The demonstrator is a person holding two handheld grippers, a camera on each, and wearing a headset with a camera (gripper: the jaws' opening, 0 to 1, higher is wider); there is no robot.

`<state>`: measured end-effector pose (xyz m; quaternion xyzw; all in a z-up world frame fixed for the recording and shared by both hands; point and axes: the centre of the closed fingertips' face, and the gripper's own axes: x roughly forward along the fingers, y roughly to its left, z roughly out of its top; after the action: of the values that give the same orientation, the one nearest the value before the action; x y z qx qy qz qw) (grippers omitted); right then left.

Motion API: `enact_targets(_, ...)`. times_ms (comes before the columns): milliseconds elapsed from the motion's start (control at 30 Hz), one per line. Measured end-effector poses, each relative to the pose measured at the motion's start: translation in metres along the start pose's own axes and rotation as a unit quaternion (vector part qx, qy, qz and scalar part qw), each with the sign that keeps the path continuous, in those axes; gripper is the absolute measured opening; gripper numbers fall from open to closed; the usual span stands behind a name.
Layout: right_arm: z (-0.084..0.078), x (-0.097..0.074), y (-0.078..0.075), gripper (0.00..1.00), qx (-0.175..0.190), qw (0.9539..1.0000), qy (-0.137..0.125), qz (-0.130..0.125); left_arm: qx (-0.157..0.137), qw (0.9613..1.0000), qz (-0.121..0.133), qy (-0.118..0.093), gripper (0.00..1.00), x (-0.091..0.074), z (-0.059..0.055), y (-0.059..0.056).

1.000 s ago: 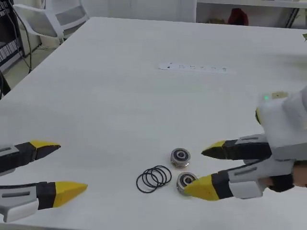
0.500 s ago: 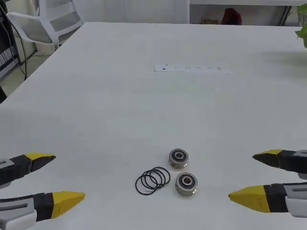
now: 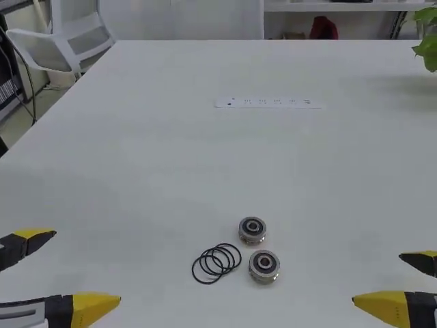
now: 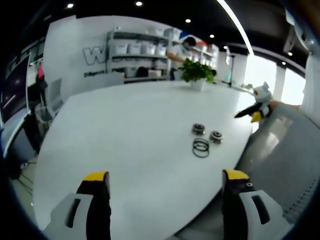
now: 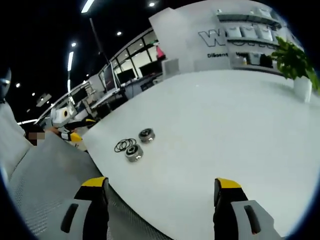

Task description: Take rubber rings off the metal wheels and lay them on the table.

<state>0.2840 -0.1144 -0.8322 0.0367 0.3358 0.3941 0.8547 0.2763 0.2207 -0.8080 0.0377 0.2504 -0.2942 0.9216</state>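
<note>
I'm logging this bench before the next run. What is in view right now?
table: one, white, fills the middle of the head view
metal wheels: two, silver with dark centres, lying flat side by side near the front edge, no rings on them
rubber rings: about four, black, overlapping in a loose pile just left of the nearer wheel
power strip: one, white, flat on the far part of the table
chair: one, white, beyond the far left corner
plant: one, green, far right
red object: one, on the floor behind
left gripper: yellow-tipped jaws apart, holding nothing
right gripper: same, at the lower right

Right gripper (image 3: 376,279) back from wheels (image 3: 264,265)
</note>
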Motion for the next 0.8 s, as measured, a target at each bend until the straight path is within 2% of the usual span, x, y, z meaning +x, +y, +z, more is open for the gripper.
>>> enact_targets(233, -0.007, 0.003, -0.001, 0.99, -0.004, 0.9999, 0.015, -0.007, -0.014, 0.9999, -0.003, 0.007, 1.0, 0.002, -0.005, -0.001)
enact_targets(367, -0.008, 0.004, -0.003, 0.99, -0.008, 0.9996, 0.023, -0.012, -0.016, 0.9998, -0.005, 0.007, 1.0, 0.004, -0.003, -0.004)
enact_targets(800, -0.01, 0.006, 0.004, 0.99, -0.016, 0.9993, 0.033, 0.0, -0.018, 0.9997, -0.009, 0.013, 1.0, 0.003, -0.003, -0.012)
